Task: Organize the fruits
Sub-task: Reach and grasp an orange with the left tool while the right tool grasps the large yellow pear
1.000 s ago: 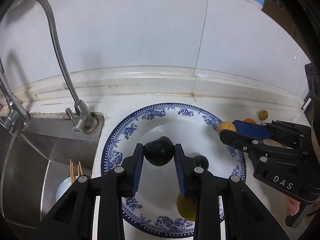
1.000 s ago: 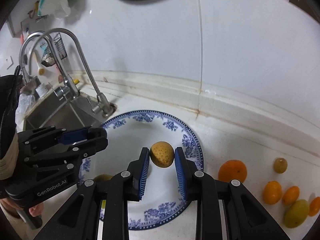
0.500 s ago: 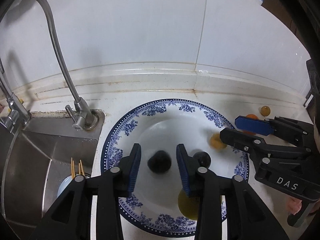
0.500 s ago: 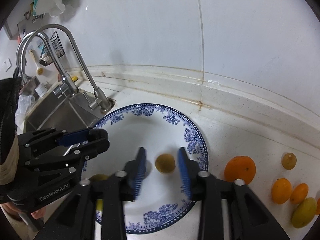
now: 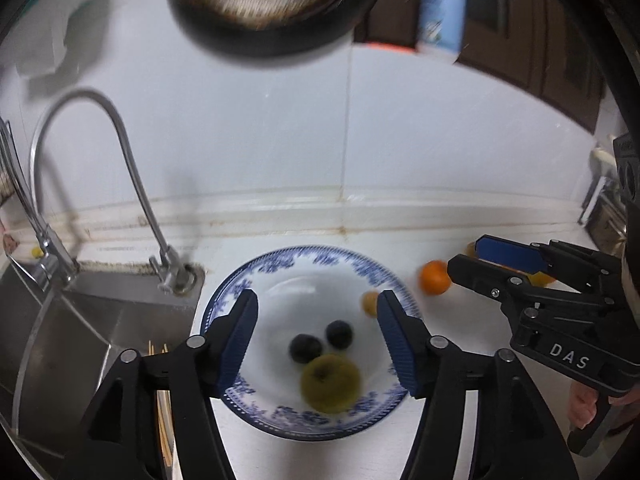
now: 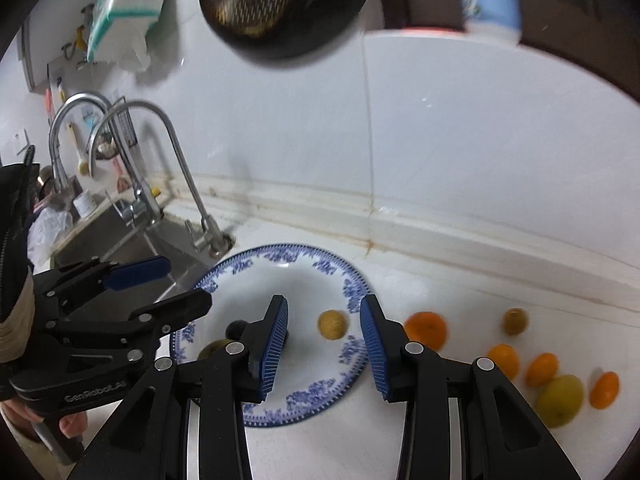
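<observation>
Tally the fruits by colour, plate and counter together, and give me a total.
Dark: 2
Green: 1
Yellow-green: 1
Yellow-brown: 2
Orange: 4
Total: 10

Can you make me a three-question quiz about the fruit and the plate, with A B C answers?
1. Where is the big orange?
A. on the plate
B. on the counter beside the plate
C. in the sink

2. How many dark round fruits lie on the plate?
A. two
B. five
C. none

3. The left hand-held gripper is:
A. squeezing a fruit
B. open and empty
C. holding a spoon

Answers: 1 B, it sits on white counter right of the rim. 2 A, two lie side by side. 3 B, its jaws are spread wide.
</observation>
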